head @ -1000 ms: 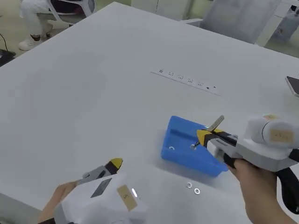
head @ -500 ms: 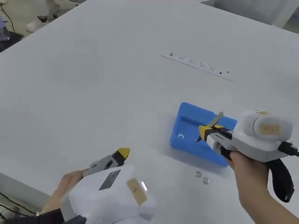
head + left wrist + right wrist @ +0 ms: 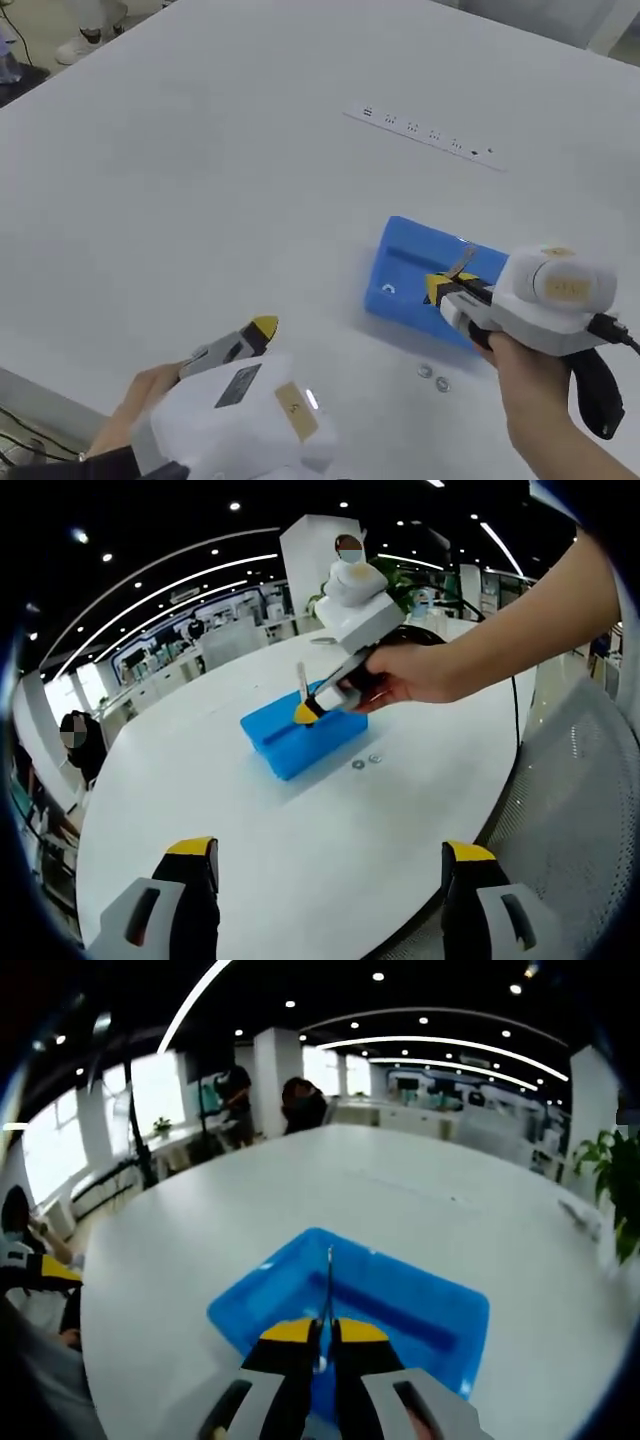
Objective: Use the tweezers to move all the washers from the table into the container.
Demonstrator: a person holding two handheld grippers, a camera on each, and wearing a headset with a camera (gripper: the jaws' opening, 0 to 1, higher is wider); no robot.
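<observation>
head view: slim metal tweezers [image 3: 461,263] over rectangular blue container [image 3: 402,256]

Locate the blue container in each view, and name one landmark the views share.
Head view: the blue container lies lower right of centre, just left of the right gripper.
Left gripper view: the container lies at centre, slightly left, below the right gripper.
Right gripper view: the container lies at lower centre, directly ahead of the closed jaws.
Shared landmark: the tweezers, clamped in the right gripper and pointing over the container.
</observation>
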